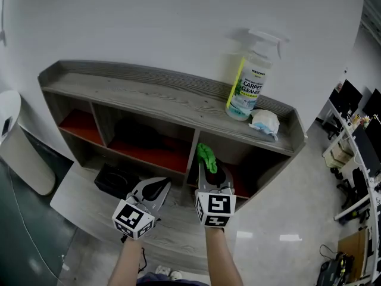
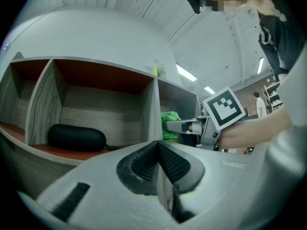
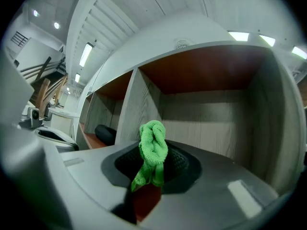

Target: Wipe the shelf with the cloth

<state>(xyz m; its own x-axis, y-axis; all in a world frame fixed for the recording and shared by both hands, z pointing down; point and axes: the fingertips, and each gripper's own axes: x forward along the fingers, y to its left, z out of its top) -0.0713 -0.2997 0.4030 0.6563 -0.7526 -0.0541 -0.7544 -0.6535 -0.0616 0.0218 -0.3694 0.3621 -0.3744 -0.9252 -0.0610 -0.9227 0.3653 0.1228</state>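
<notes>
We are at the outset of the wiping step. Our right gripper (image 1: 208,173) is clenched on the green cloth (image 1: 207,156), which sticks out past its jaws as a bunched wad at the mouth of the shelf's (image 1: 149,97) right-hand compartment. In the right gripper view the cloth hangs in front of that compartment, with the grey back wall beyond it. We cannot tell that it touches any surface, so we judge that no rubbing has begun there.

Our left gripper (image 1: 156,190) is clenched on nothing, jaws pressed together. It is held just in front of the shelf, near the divider between the middle and right-hand compartments, and for now it plays no part in the job.

On the shelf's top board stands a spray bottle (image 1: 250,82), and a crumpled white wad (image 1: 264,123) lies just beside it toward the right end. A black case (image 2: 76,137) lies on the floor of the middle compartment.

For the next move, we think the cloth must go forward and down into the right-hand compartment until it presses on the red floor, then sweep from side to side. The cloth is held as a narrow bunch, so each pass will cover little and we will need overlapping strokes. We should also keep the hard jaws off the wood and clear of the divider and side wall. The top board will call for working around the bottle and wad, or shifting them with the free gripper.
</notes>
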